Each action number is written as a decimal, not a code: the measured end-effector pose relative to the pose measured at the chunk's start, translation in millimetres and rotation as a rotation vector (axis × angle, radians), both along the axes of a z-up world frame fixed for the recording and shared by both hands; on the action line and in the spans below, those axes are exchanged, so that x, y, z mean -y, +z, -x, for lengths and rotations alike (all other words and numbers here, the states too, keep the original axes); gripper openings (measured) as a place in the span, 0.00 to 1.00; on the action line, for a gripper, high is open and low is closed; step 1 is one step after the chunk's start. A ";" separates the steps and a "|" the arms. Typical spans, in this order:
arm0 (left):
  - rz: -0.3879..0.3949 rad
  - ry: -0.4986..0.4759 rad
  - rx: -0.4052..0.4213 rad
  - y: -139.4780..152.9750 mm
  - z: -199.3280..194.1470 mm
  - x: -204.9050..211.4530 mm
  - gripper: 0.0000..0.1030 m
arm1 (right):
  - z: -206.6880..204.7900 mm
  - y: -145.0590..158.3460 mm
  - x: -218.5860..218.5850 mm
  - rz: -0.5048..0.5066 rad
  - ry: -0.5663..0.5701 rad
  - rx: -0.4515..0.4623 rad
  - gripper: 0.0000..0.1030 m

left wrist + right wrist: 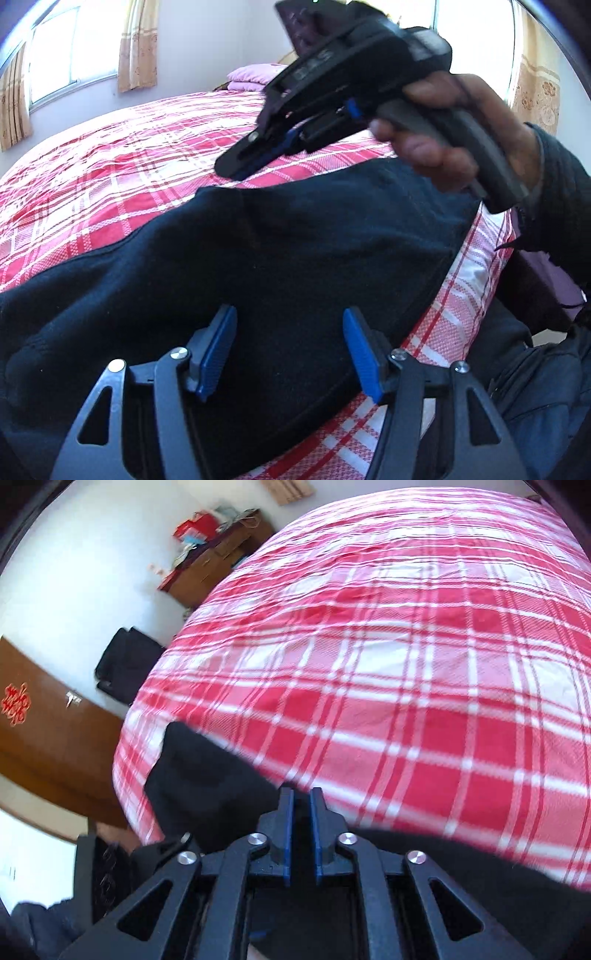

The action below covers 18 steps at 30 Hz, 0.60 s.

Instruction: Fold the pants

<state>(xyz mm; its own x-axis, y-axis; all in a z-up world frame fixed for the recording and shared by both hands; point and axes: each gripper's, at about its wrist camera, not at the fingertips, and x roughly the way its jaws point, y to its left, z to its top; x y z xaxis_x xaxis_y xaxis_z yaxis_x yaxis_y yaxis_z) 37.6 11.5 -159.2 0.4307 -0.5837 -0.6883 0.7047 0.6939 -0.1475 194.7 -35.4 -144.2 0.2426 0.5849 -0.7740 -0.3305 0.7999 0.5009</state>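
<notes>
Dark pants (277, 236) spread across the red plaid bed (110, 177), left gripper (290, 350) jaws wide open above them, right gripper (301, 830) jaws nearly shut, maybe pinching an edge.

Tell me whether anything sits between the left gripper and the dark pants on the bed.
Nothing visible does. The left gripper is open directly over the dark pants, with only pants fabric showing between its blue pads. The right gripper is farther up, over the plaid bedspread beyond the pants, not in the way.
</notes>
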 end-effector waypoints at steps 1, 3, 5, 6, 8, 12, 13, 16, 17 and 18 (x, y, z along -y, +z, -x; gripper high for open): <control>0.004 0.002 -0.008 2.7 -0.2 -2.5 0.61 | -2.6 -7.0 -0.4 -0.007 0.003 -0.035 0.18; 0.019 0.011 0.003 11.3 -0.4 -8.6 0.61 | -0.9 -14.2 -1.7 -0.041 0.044 -0.079 0.18; 0.025 0.036 0.028 17.6 -2.5 -17.3 0.61 | 6.4 -17.8 -6.4 -0.072 0.095 -0.105 0.18; 0.032 0.045 0.028 18.0 -4.4 -20.6 0.61 | 10.0 -20.2 -6.7 -0.088 0.114 -0.126 0.18; 0.033 0.070 0.003 12.5 -11.7 -26.6 0.62 | 15.5 -25.2 -5.4 -0.103 0.140 -0.161 0.18; 0.011 0.073 -0.003 3.9 -12.9 -24.7 0.62 | 21.1 -29.4 -8.9 -0.090 0.164 -0.171 0.18; 0.000 0.072 0.005 3.9 -12.1 -23.3 0.62 | 20.3 -29.3 -8.9 -0.097 0.156 -0.171 0.18; -0.001 0.069 0.008 4.1 -13.2 -21.3 0.63 | 13.4 -28.8 -4.2 -0.150 0.115 -0.181 0.25; 0.000 0.069 0.007 4.1 -13.4 -21.5 0.63 | 11.1 -29.8 -2.7 -0.176 0.101 -0.196 0.28; 0.002 0.068 0.006 4.0 -13.7 -21.6 0.63 | 8.4 -32.0 -1.5 -0.205 0.083 -0.217 0.33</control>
